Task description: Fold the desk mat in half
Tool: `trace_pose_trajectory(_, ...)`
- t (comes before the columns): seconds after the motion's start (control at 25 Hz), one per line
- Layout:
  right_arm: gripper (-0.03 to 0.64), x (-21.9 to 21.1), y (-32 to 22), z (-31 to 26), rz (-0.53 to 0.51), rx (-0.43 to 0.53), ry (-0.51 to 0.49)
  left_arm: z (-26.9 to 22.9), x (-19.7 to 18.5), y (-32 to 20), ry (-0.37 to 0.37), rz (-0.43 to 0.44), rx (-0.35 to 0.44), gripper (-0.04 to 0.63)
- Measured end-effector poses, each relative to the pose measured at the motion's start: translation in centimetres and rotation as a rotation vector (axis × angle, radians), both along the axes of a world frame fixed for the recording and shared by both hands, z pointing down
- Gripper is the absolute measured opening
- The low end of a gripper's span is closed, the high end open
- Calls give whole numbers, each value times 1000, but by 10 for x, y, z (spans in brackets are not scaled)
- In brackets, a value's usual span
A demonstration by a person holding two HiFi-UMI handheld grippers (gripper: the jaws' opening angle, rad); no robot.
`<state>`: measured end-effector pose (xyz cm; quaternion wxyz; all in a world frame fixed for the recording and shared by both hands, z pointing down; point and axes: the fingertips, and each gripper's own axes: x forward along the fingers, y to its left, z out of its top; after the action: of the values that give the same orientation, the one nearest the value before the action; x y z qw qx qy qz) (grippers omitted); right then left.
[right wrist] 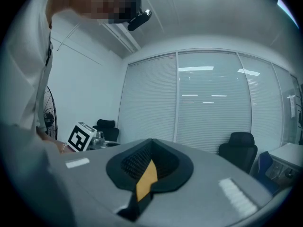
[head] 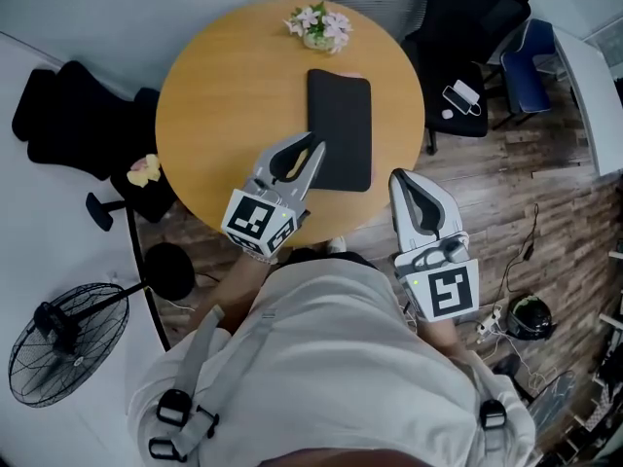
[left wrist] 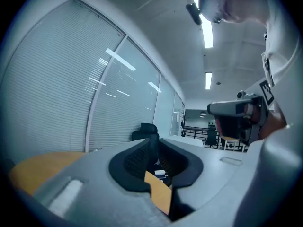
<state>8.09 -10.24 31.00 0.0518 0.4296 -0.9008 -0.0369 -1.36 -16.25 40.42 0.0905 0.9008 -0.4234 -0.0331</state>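
While the mat (head: 339, 129) lies flat on the round wooden surface (head: 214, 105), right of its middle, neither gripper holds it. It reads as a narrow dark rectangle with its long side running away from the person (head: 331, 358). A pink sliver shows at its far right corner. Whether it is doubled over cannot be told for sure.

Left gripper (head: 313, 146) is held up off the surface and points level across the room. In head view its tips overlap the mat's near left edge. Its fingers (left wrist: 130, 164) are closed at the tips with nothing between them; only bare wood shows through the gap behind the tips.

Right gripper (head: 397, 175) sits just off the surface's near right edge, over the floor (head: 506, 183) and close to the person's body. Its fingers (right wrist: 132, 164) are closed too, tips together and empty, with a wedge of wood visible below through the gap. The left gripper's marker cube (right wrist: 81, 137) shows at the left of the right gripper view.

Flowers (head: 320, 26) stand at the surface's far edge, apart from the mat. Black chair (head: 73, 115) is left of the surface, with the fan (head: 60, 343) on the floor nearer the person.
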Motion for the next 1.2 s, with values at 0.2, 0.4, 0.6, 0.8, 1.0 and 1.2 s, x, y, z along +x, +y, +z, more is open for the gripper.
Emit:
trace_pose_trajectory(0.2,5,-6,0,0,-15,-35,9,-53,-20,15,11,-56,66,48)
trace_pose_trajectory(0.4,5,-13,2,-5,-39,-39,10,-84,-36,34,-1,-92,119,31)
trace_pose_trajectory(0.6,5,-17,2,-10,-71,-5,25,-105,-50,54,-1,-124,154,23)
trace_pose_trajectory(0.8,5,-25,7,-11,-79,-24,39,-113,-55,66,-15,-152,176,21)
trace_pose_trajectory(1.0,5,-30,7,-11,-89,-29,42,-112,-56,69,-17,-158,171,19)
trace_pose_trajectory(1.2,5,-34,11,-12,-93,-29,35,-113,-63,74,-13,-179,175,18)
